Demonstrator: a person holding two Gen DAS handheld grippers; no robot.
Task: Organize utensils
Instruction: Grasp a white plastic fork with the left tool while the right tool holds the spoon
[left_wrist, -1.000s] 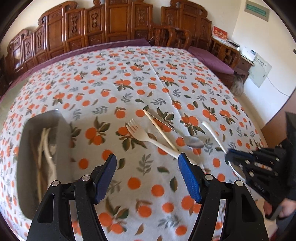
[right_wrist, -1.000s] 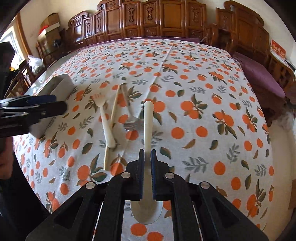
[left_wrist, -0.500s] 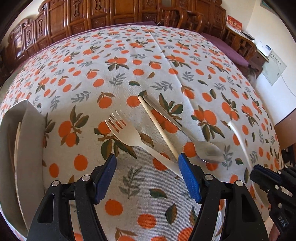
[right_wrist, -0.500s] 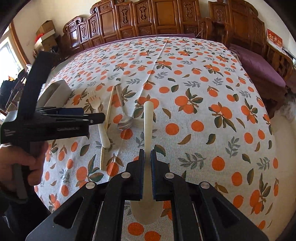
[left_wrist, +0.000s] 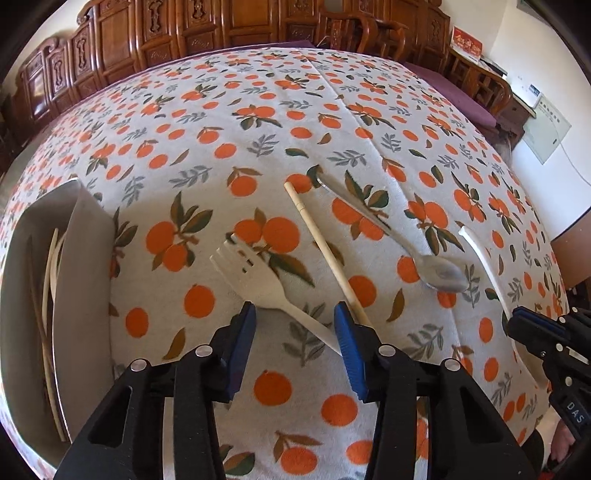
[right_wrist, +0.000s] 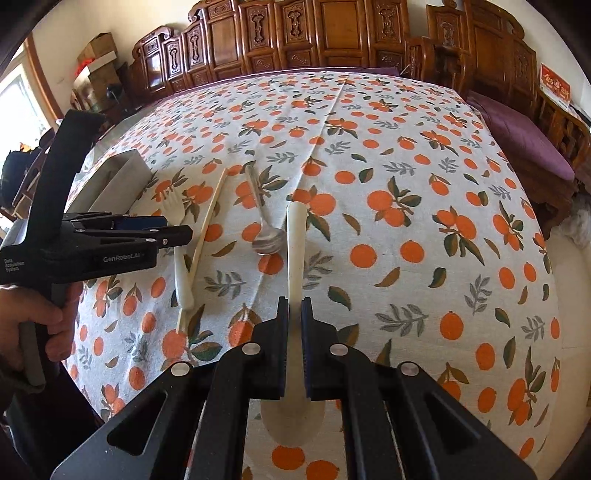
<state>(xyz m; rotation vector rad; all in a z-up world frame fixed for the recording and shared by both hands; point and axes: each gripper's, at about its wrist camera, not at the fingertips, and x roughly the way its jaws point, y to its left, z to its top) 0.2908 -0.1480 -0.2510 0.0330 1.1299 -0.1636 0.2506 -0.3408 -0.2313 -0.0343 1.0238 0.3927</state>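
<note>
A white plastic fork (left_wrist: 258, 280) lies on the orange-print tablecloth, its handle running between the fingers of my open left gripper (left_wrist: 293, 319). A wooden chopstick (left_wrist: 325, 251) and a metal spoon (left_wrist: 399, 240) lie just right of it. My right gripper (right_wrist: 294, 306) is shut on a white plastic spoon (right_wrist: 295, 251), handle pointing away, bowl under the jaws. The white spoon also shows in the left wrist view (left_wrist: 484, 266), with the right gripper (left_wrist: 524, 325) at the far right. The fork (right_wrist: 179, 236), chopstick (right_wrist: 207, 229) and metal spoon (right_wrist: 264, 225) show in the right wrist view.
A grey utensil box (left_wrist: 85, 280) stands at the left table edge with chopsticks and white utensils inside; it also shows in the right wrist view (right_wrist: 114, 181). Carved wooden chairs (right_wrist: 332, 37) ring the far side. The table's near edge drops off below both grippers.
My left gripper has moved forward and down over the fork's handle, and its fingers have narrowed. The right gripper keeps holding the white spoon, nearly still.
</note>
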